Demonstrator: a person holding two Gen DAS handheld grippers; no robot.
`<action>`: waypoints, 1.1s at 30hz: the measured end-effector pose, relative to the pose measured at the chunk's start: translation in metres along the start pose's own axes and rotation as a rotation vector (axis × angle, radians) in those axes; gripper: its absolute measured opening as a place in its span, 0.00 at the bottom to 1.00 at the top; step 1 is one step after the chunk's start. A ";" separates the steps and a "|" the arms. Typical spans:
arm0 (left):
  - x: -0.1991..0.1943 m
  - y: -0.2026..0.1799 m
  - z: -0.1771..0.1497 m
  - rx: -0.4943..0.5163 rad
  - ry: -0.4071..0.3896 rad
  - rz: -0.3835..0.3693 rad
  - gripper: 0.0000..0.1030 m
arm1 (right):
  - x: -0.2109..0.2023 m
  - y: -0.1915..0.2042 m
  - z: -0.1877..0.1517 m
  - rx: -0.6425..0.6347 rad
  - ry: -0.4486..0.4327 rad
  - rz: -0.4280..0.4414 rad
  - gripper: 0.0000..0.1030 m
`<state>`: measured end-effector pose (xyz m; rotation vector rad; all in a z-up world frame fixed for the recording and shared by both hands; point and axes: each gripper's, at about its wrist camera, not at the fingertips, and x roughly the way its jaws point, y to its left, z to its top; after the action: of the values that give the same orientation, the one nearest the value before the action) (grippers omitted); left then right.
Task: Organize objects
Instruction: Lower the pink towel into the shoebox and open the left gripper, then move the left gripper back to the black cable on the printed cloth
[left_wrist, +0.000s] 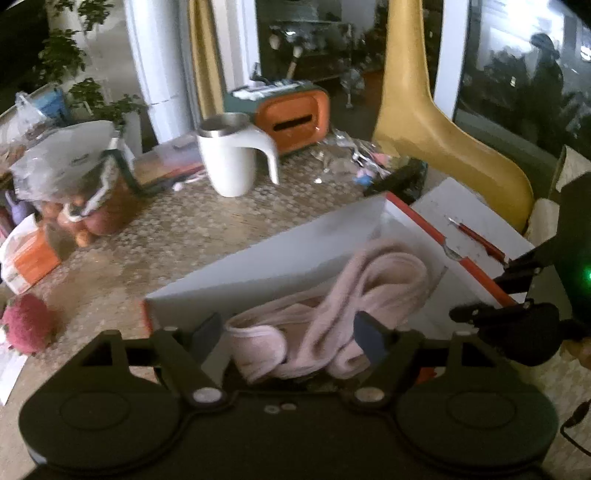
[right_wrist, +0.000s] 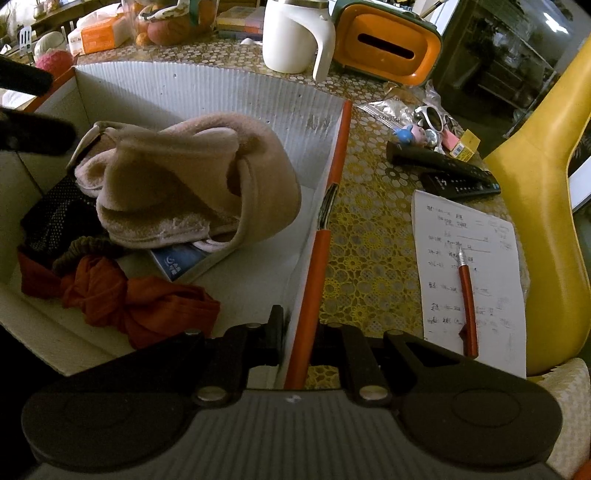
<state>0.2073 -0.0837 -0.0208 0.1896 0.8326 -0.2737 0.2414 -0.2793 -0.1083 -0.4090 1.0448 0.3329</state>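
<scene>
A white cardboard box with an orange outside (right_wrist: 207, 92) stands on the patterned table. Inside lie a pink fleece cloth (right_wrist: 192, 177), a red cloth (right_wrist: 147, 302), a black dotted cloth (right_wrist: 55, 218) and a blue packet (right_wrist: 181, 258). My left gripper (left_wrist: 291, 332) is open, its fingers on either side of the pink cloth (left_wrist: 332, 310) over the box (left_wrist: 258, 251); its tips show at the left edge of the right wrist view (right_wrist: 33, 110). My right gripper (right_wrist: 297, 336) is shut on the box's orange right wall (right_wrist: 314, 266).
A white mug (left_wrist: 229, 155), an orange tissue holder (left_wrist: 295, 118), a bag of fruit (left_wrist: 77, 192) and a pink ball (left_wrist: 26, 321) stand behind the box. To its right lie a paper sheet (right_wrist: 469, 280) with a red pen (right_wrist: 467, 291), remotes (right_wrist: 450, 170), sunglasses (right_wrist: 432, 118) and yellow chairs (right_wrist: 546, 206).
</scene>
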 end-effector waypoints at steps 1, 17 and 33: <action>-0.004 0.005 -0.001 -0.008 -0.006 0.004 0.77 | 0.000 0.000 0.000 0.001 0.000 0.000 0.11; -0.056 0.094 -0.026 -0.137 -0.061 0.157 0.91 | 0.001 0.000 0.003 0.013 0.017 -0.006 0.11; -0.064 0.184 -0.074 -0.249 -0.019 0.319 0.99 | 0.003 -0.001 0.006 0.027 0.034 -0.017 0.11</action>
<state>0.1719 0.1217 -0.0104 0.0835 0.7974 0.1275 0.2476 -0.2767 -0.1079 -0.4003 1.0775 0.2978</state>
